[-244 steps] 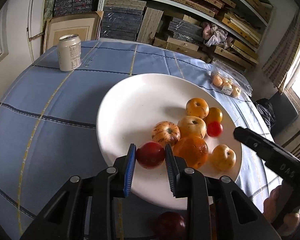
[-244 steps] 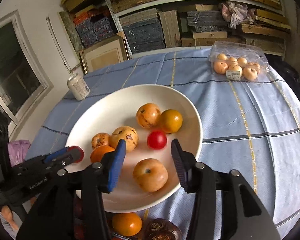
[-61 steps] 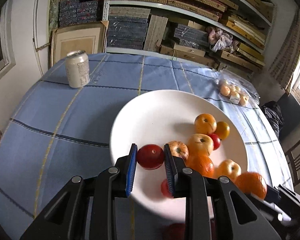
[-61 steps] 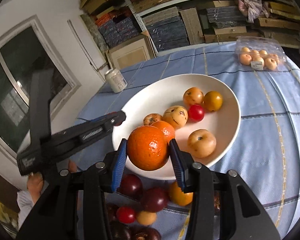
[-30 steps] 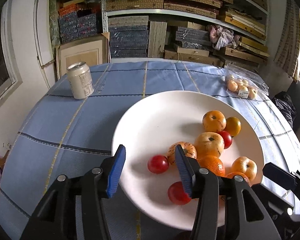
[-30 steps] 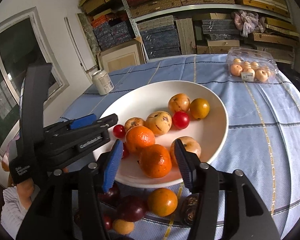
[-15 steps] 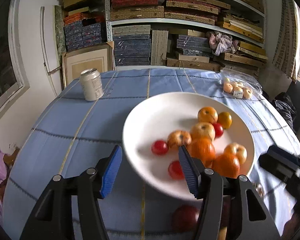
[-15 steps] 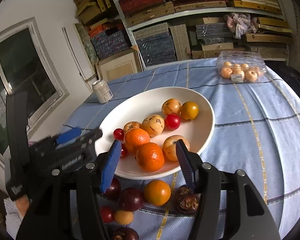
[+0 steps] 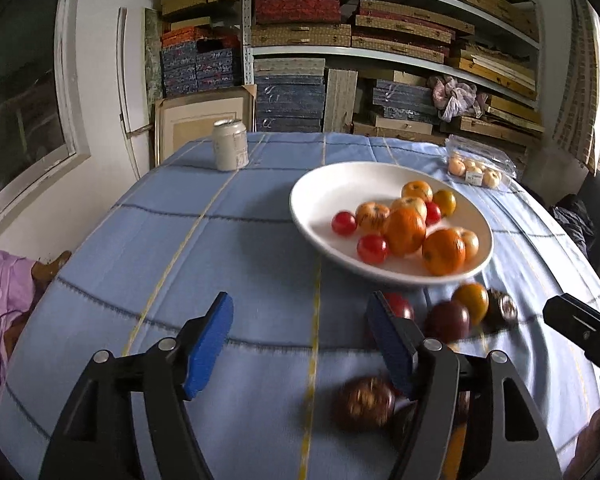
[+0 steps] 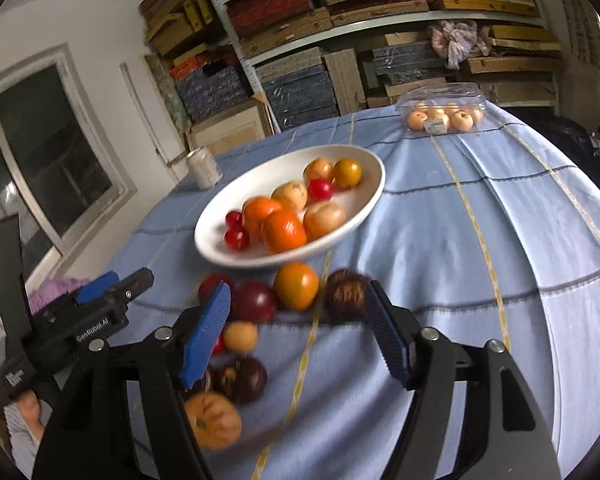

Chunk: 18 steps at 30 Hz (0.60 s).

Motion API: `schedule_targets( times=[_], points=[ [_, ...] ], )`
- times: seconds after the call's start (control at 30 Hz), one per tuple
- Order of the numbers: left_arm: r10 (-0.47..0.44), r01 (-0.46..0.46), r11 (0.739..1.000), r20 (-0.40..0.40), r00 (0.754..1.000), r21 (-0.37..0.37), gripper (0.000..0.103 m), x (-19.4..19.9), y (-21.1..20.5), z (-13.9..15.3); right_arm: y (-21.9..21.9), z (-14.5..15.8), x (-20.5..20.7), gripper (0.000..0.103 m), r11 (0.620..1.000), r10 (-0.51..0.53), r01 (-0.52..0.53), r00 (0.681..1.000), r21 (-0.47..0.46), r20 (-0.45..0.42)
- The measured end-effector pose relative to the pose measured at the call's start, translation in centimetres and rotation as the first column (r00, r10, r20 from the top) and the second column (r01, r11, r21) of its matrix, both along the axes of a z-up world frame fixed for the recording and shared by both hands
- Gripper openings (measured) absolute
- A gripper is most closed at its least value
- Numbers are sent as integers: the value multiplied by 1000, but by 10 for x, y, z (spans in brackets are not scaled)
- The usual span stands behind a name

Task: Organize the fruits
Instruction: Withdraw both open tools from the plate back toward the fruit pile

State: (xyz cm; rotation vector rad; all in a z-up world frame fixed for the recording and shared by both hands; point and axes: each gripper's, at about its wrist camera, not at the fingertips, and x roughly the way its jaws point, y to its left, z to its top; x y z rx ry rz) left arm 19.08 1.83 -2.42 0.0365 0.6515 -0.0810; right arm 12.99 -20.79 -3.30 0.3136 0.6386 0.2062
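A: Where are the grippers?

B: The left gripper (image 9: 300, 340) hangs over bare blue tablecloth (image 9: 220, 264) near the table's near edge, jaws spread wide, nothing between its blue pads. The right gripper (image 10: 298, 328) is just as wide and empty, above the loose fruit at the near edge.

A: And the fruit?

B: Most sits in the white plate (image 9: 320, 196), near the table's middle. In the left wrist view I count 2 large oranges (image 9: 406, 230) touching each other, 2 cherry tomatoes (image 9: 372, 249) on the plate's left side, a striped pale fruit (image 9: 373, 216), plus several yellow-orange ones and a third small red one behind.

A: What is off the plate?

B: A cluster just beside the plate's near rim. In the right wrist view: an orange persimmon-like fruit (image 10: 296, 286), a dark plum (image 10: 254, 302) touching its left side, a brown rough-skinned fruit (image 10: 346, 296) to its right, and a red fruit (image 10: 212, 284) half hidden behind the left pad. Nearer the edge lie a small yellow fruit (image 10: 240, 336), another dark plum (image 10: 242, 380) and a blurred yellowish apple (image 10: 212, 420).

A: Anything else on the table?

B: A drink can (image 9: 230, 145) upright near the far left edge, and a clear plastic box of pale fruit (image 10: 442, 114) at the far right edge.
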Motion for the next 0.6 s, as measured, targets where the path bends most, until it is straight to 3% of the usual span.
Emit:
schedule_targets(
  times=[0.13,0.6],
  points=[
    [6,-6,1000,2,1000,-4,71,-7,3,-1,5,-2,-10,84,1000,1,-1,1000,-10,4],
    [-23,22,999,17,1000,30,78,-13,-6,-2,-1,-6,-9,89,999,2,0,999,42,-39]
  ],
)
